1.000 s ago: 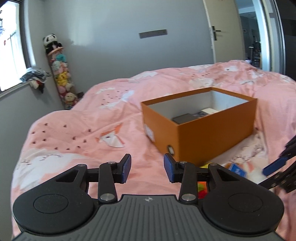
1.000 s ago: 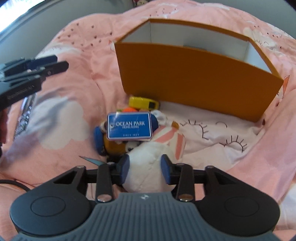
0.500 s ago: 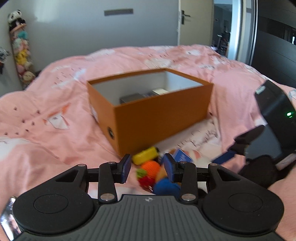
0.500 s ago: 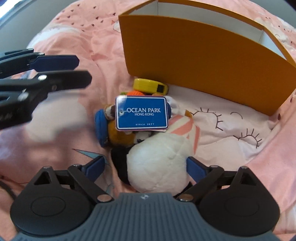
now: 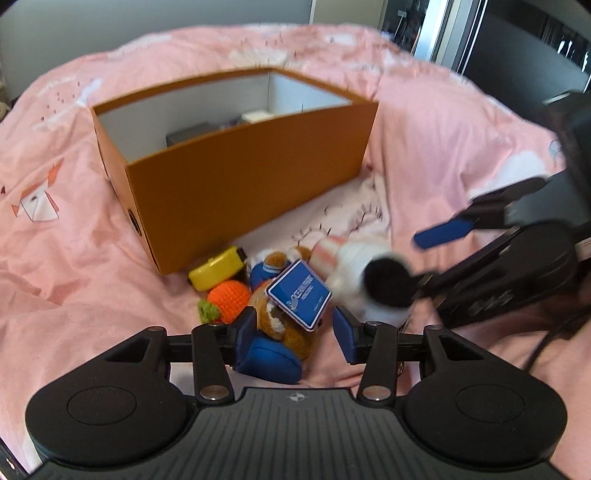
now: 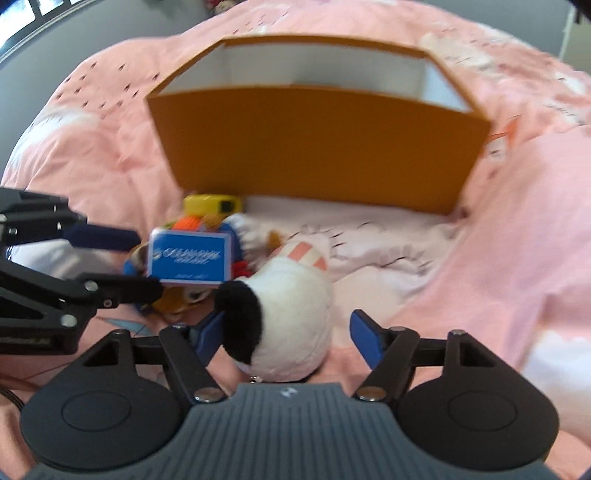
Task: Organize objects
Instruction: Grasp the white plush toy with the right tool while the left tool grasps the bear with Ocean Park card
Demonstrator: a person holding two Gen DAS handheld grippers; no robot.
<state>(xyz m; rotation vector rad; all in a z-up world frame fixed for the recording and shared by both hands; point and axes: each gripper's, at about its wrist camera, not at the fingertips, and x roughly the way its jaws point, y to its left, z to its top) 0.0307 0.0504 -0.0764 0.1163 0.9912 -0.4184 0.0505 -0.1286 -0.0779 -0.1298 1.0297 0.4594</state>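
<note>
An open orange box (image 5: 236, 188) (image 6: 317, 147) stands on the pink bed. In front of it lies a pile of toys: a brown plush with blue feet and a blue Ocean Park tag (image 5: 299, 297) (image 6: 190, 256), a white and black plush (image 5: 373, 280) (image 6: 291, 314), an orange knitted ball (image 5: 227, 297) and a yellow toy (image 5: 216, 271) (image 6: 210, 203). My left gripper (image 5: 295, 332) is open around the brown plush. My right gripper (image 6: 288, 336) is open around the white plush.
The box holds a dark flat item (image 5: 188, 133) and a white one (image 5: 255, 116). The pink duvet (image 5: 74, 266) is rumpled around the pile. A doorway (image 5: 424, 29) lies at the far right.
My left gripper swung from the room view down onto the toy pile and opened wider around the brown plush. My right gripper opened and closed in around the white plush.
</note>
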